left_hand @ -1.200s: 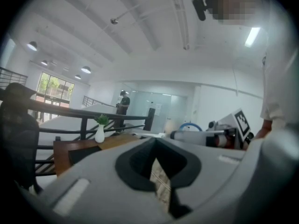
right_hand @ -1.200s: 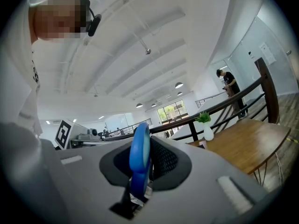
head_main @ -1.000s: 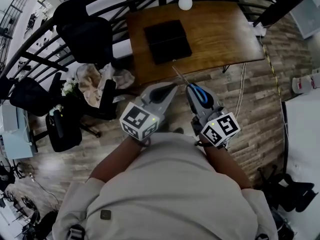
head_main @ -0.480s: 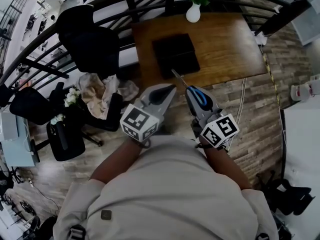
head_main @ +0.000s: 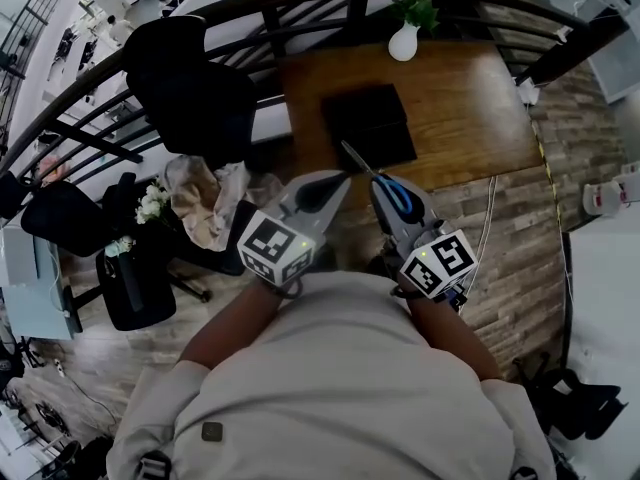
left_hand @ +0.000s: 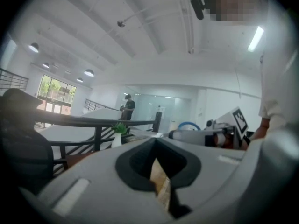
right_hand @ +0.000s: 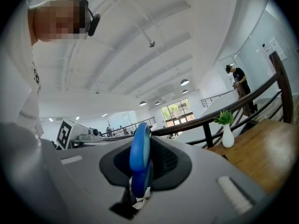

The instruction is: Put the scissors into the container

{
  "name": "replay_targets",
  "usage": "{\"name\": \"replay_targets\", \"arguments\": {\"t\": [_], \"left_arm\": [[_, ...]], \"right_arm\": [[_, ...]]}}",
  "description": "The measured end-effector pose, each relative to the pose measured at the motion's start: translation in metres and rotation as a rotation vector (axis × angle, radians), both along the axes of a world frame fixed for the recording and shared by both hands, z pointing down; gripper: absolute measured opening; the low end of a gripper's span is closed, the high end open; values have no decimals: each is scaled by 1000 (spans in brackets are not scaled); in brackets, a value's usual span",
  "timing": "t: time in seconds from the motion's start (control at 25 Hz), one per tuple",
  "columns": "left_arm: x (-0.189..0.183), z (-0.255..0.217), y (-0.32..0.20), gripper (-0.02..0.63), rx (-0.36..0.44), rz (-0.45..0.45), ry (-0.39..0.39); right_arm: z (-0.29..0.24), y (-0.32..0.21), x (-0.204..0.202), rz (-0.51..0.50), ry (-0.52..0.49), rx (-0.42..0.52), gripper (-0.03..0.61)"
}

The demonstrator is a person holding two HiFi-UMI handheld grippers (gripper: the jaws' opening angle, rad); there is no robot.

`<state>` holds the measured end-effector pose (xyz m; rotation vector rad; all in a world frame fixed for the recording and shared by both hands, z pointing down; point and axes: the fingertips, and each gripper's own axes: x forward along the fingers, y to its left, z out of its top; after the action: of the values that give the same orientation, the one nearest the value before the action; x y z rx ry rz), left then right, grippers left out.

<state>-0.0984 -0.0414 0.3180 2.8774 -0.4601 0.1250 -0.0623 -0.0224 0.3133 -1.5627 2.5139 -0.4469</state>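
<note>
While I hold both tools out before my chest, my left gripper (head_main: 338,176) has its jaws together on nothing, and my right gripper (head_main: 378,180), just beside it, is clamped on the blue handle loop of the scissors (head_main: 397,193). Their blades stick out ahead and to the left, crossing in front of the left tool's tip. Seen from my head, the blade tip lines up with the near left corner of the black container (head_main: 368,126); how high above it I cannot tell. That container lies flat on the wooden table (head_main: 470,108). Off to my left on the floor, a crumpled cloth (head_main: 205,203) is heaped beside a black chair (head_main: 195,88). At the table's far edge stands a white vase (head_main: 403,43) with a green sprig, and behind it runs a dark railing (right_hand: 204,122)
</note>
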Motion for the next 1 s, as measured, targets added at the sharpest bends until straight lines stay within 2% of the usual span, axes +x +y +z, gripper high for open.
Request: {"name": "replay_targets", "arguments": {"t": [0.28, 0.56, 1.0], "left_arm": [[-4, -2, -26, 3, 12, -38, -10], [13, -5, -44, 3, 15, -85, -19], [80, -14, -75, 3, 30, -199, -12]], "right_arm": [[0, -29, -6, -51, -12, 6, 52], [-4, -50, 11, -103, -20, 11, 52], [-17, -86, 79, -225, -13, 31, 52]]}}
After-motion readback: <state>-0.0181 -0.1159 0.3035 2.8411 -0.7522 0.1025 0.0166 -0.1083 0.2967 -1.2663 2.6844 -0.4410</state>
